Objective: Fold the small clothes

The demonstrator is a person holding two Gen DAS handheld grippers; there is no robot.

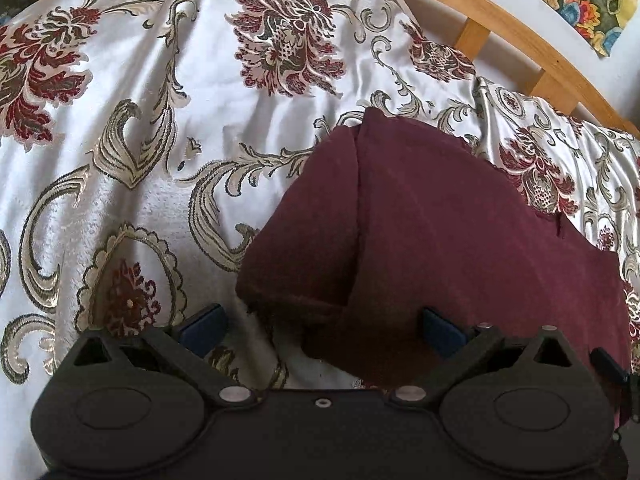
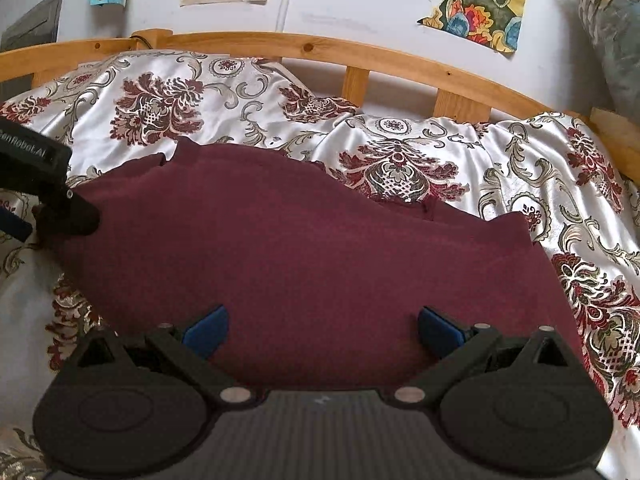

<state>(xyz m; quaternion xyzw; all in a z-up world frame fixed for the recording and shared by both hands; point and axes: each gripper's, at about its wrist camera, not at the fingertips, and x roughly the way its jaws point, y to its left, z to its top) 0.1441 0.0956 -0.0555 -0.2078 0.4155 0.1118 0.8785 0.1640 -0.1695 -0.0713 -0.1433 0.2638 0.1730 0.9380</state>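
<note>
A dark maroon garment (image 1: 440,240) lies folded on a white bedspread with red and gold flowers (image 1: 140,140). In the left wrist view its near left corner sits between the open blue-padded fingers of my left gripper (image 1: 322,326); the pads do not press it. In the right wrist view the garment (image 2: 300,248) spreads wide across the bed, and my right gripper (image 2: 322,326) hovers open over its near edge. The left gripper (image 2: 52,208) shows at the garment's left end in that view.
A wooden bed rail (image 2: 360,60) runs behind the bedspread (image 2: 520,168), with a white wall and paper drawings (image 2: 480,0) above. A grey bundle (image 2: 616,40) stands at the far right.
</note>
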